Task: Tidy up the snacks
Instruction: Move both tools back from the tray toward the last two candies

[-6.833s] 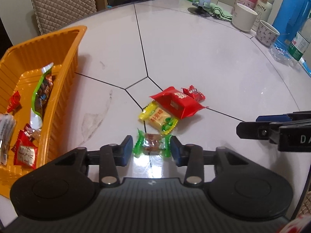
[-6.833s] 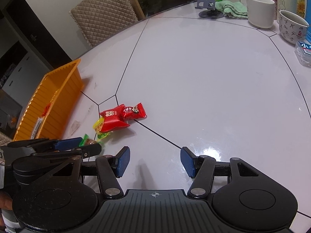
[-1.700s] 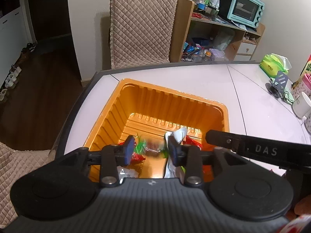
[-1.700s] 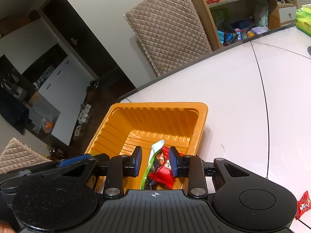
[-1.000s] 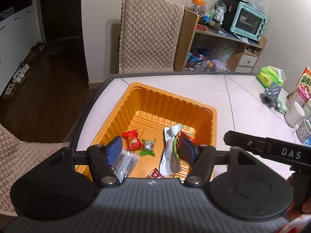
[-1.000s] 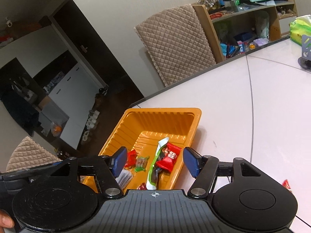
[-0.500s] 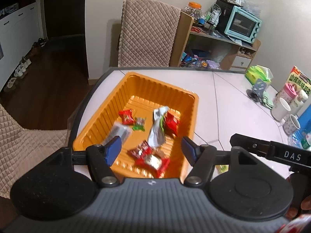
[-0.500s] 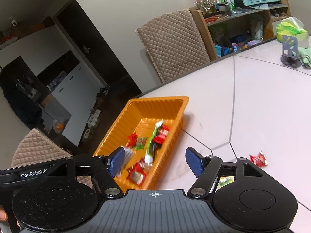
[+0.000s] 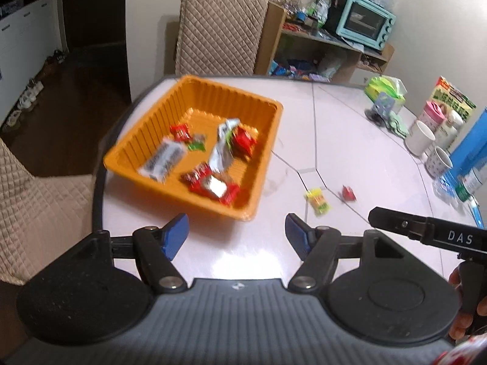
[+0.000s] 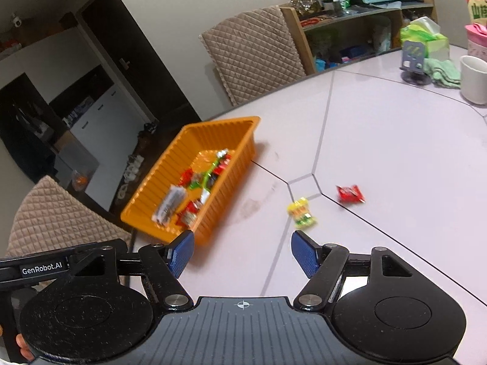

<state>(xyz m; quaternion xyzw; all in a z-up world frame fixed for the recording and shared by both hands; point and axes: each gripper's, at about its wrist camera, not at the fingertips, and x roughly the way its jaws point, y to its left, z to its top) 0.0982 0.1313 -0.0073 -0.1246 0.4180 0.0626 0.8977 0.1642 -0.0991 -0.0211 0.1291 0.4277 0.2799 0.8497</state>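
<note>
An orange tray (image 9: 143,140) (image 10: 170,164) sits near the table's left edge and holds several wrapped snacks. Two snacks lie loose on the white table: a yellow-green packet (image 9: 317,202) (image 10: 301,212) and a small red packet (image 9: 348,193) (image 10: 350,194). My left gripper (image 9: 236,234) is open and empty, hovering over bare table in front of the tray's near wall. My right gripper (image 10: 242,251) is open and empty too, with the yellow-green packet just beyond its right finger. In the left wrist view the right gripper's body shows at the right edge.
Cups (image 9: 420,137), a blue flask (image 9: 468,149), a bottle and a green tissue pack (image 9: 386,89) crowd the table's far right. A quilted chair (image 9: 219,30) stands behind the table, another at the left edge (image 10: 54,216). A shelf with a mint toaster oven (image 9: 365,24) stands behind.
Both grippers have pulled back from over the tray toward the table's middle. The tray looks smaller and farther, and the two loose packets have come into both views.
</note>
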